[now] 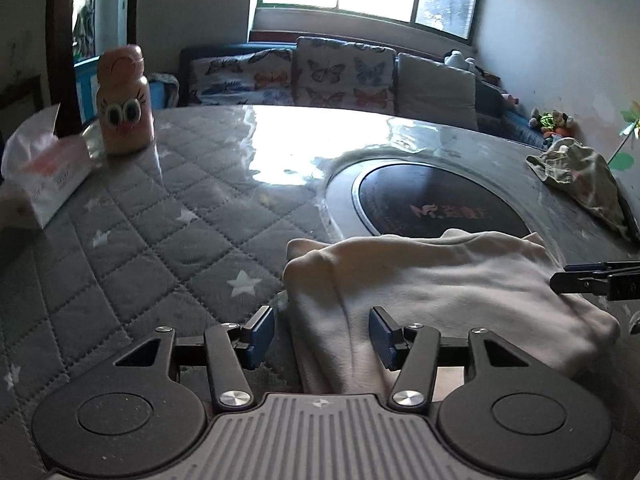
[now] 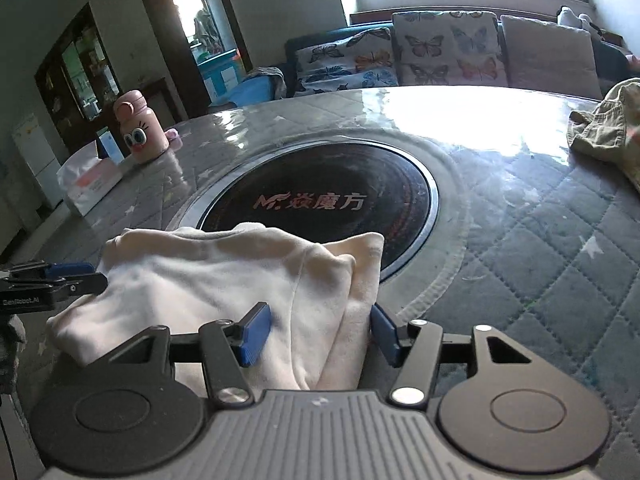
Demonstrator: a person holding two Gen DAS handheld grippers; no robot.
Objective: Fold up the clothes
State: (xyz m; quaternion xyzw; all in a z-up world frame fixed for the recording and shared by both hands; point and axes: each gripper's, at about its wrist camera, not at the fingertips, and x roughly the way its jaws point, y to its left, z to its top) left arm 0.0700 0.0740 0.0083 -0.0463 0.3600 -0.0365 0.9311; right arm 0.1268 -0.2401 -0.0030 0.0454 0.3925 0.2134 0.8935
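Note:
A cream garment (image 1: 440,280) lies folded in a thick bundle on the quilted table cover, at the near rim of a round black hob. My left gripper (image 1: 322,334) stands open around the bundle's left end, and its blue pads do not press the cloth. My right gripper (image 2: 320,334) is open as well, astride the right end of the cream garment (image 2: 224,280). Each gripper shows side-on in the other's view: the right gripper (image 1: 592,280) at the right edge, the left gripper (image 2: 52,276) at the left edge. A crumpled olive patterned garment (image 1: 580,176) (image 2: 608,128) lies at the far right.
A round black hob (image 1: 432,204) (image 2: 320,200) is set into the middle of the table. A pink bottle with cartoon eyes (image 1: 124,104) (image 2: 140,128) and a tissue pack (image 1: 44,172) (image 2: 88,184) stand at the far left. A sofa with butterfly cushions (image 1: 340,72) runs behind the table.

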